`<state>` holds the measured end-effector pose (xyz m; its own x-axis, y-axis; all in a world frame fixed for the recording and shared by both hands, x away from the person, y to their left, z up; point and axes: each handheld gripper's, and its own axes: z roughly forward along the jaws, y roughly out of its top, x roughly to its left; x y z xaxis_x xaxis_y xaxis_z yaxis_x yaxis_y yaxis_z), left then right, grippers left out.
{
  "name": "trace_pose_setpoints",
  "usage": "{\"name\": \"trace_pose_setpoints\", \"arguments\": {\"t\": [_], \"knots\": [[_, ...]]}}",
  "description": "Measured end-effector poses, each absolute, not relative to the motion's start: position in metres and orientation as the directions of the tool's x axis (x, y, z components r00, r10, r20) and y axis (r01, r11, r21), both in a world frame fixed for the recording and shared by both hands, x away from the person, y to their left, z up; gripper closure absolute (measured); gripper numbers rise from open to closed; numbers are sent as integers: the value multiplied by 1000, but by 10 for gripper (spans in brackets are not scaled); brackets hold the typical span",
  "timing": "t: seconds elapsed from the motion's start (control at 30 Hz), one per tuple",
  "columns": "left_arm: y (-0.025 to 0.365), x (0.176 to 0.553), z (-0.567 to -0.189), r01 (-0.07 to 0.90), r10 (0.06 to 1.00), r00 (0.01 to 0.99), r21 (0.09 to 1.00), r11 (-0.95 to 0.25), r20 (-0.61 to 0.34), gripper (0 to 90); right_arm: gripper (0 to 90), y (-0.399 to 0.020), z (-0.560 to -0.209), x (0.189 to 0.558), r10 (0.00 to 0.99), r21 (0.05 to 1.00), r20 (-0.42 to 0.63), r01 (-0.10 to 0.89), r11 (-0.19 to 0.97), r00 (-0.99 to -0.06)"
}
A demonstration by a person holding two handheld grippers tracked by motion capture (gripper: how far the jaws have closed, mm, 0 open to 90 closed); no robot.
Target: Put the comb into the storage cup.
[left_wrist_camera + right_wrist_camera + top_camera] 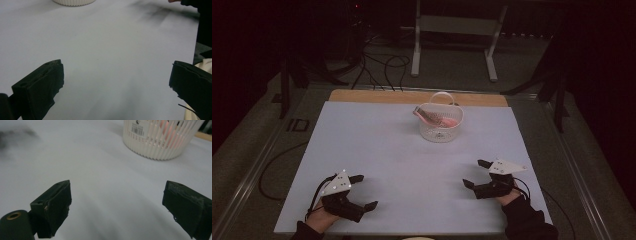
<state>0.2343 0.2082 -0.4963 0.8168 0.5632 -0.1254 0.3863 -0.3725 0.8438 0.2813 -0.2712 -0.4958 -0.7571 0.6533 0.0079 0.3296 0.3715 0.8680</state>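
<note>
White slatted plastic basket [441,126] with a loop handle stands upright at far centre of the pale sheet [402,165] covering the table, just short of the bare wooden strip [377,96] along the far edge. Inside it, a pink item [447,121] and a grey-striped piece [426,115] leaning against the far-left rim; can't tell what they are. Left gripper [364,192] at near-left corner of the sheet, jaws spread wide, nothing between them. Right gripper [475,173] at near-right, jaws also wide apart, empty. Both well apart from the basket. Right gripper view: basket wall [160,138] ahead and right, barcode label [137,128] on it, pink showing through slats.
</note>
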Motion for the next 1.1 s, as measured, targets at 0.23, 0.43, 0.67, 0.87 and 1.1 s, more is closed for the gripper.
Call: {"name": "trace_pose_setpoints", "arguments": {"t": [0.23,0.43,0.67,0.87,1.1], "knots": [[209,234,-498,387,569,814,841,-378,-119,0,85,-277,-503,273,684,847,-24,349,401,-729],[210,234,-497,385,571,813,843,-376,-116,0,85,-284,-506,271,702,836,-50,355,419,-710],[211,234,-497,383,575,810,845,-374,-114,0,86,-284,-508,268,714,832,-53,364,418,-698],[210,233,-498,382,574,811,845,-375,-113,0,85,-278,-510,269,699,826,-65,354,437,-712],[211,233,-497,380,574,812,846,-374,-110,0,85,-276,-510,268,691,823,-84,341,455,-718]]}}
